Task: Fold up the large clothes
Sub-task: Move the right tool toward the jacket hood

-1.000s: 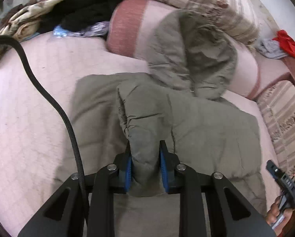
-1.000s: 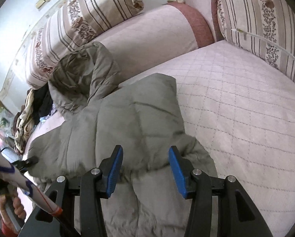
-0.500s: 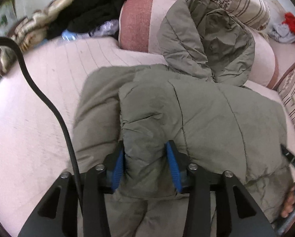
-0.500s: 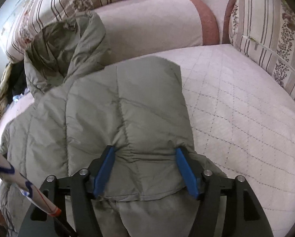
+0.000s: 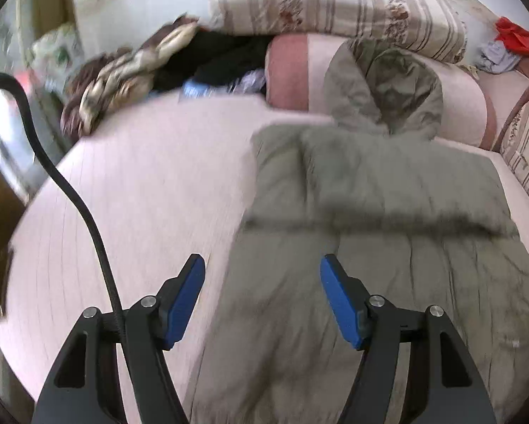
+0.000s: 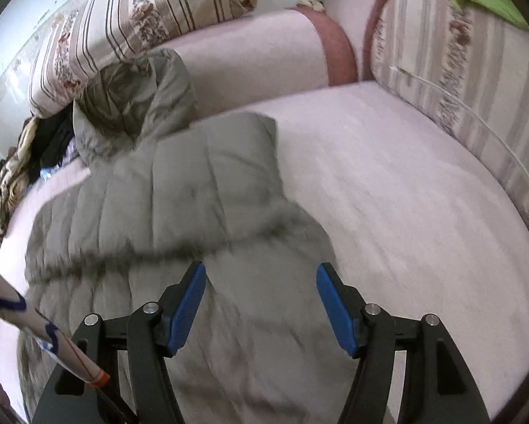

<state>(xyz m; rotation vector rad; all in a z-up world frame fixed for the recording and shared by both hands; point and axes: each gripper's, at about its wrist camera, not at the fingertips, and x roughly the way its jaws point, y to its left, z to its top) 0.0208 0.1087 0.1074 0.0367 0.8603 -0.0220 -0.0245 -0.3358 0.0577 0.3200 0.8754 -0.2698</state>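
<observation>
both the left gripper (image 5: 261, 300) and right gripper (image 6: 261, 309) now gape wide and empty, having just let go of the olive jacket (image 5: 388, 212), which lies folded over mid-sofa, hood (image 6: 133, 102) far against the bolster (image 6: 250, 60), so this fold looks done.

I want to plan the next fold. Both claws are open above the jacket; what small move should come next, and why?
Probably reach forward for the hood. The jacket lies with its sleeves folded over the body, but the hood leans up against the pink bolster, unfolded. The left claw and right claw are both open, holding nothing.
</observation>
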